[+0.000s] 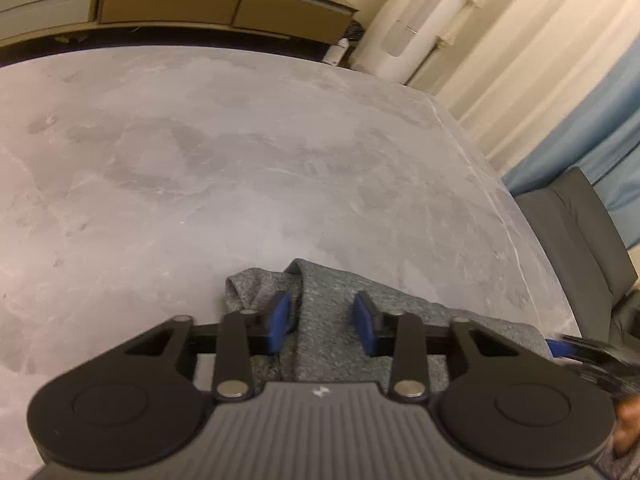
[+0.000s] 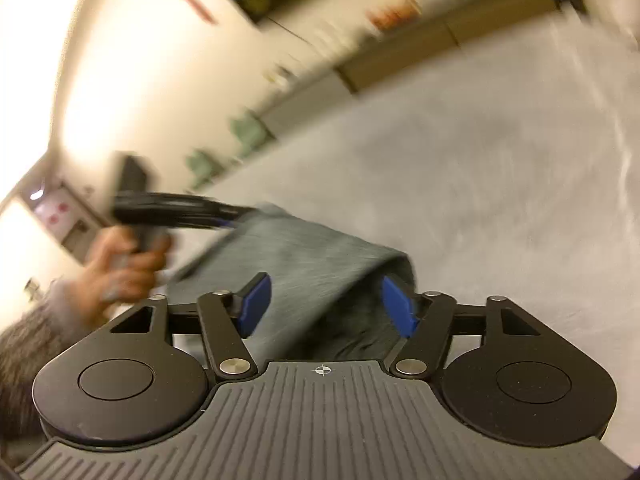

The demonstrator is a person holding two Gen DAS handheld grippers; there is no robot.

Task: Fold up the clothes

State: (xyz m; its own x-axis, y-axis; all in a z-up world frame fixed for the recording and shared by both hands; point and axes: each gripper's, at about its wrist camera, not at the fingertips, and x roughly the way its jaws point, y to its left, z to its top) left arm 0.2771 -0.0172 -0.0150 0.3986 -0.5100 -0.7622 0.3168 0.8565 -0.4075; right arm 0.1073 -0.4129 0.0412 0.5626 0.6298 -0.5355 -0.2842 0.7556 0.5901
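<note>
1. Heather-grey knit garment (image 1: 320,320) bunched on the pale grey mottled stone tabletop (image 1: 240,160), directly ahead of and partly under the left black two-finger gripper with blue pads (image 1: 322,322).
2. Left jaws standing apart, blue pads clear of each other, a raised ridge of the fabric running up between them; no pinch visible, so read as open around the cloth rather than clamped on it.
3. Long axis of the garment running from the left gripper rightward toward the right black two-finger gripper with blue pads (image 2: 330,306), in whose view the same grey cloth (image 2: 304,264) spreads ahead between wide-apart pads.
4. Right jaws likewise spread, cloth lying between and below them, contact blurred and not certain.
5. Right view heavily smeared and rolled sideways, tabletop tilted; hand (image 2: 132,258) with a grey sleeve visible at far left, wrapped round the other gripper's handle.
6. Both grippers close to the garment, one toward each end; left nearer the bunched ridge.
7. Judgement: scene fits either taking hold of an edge or letting go after laying a fold.
</note>
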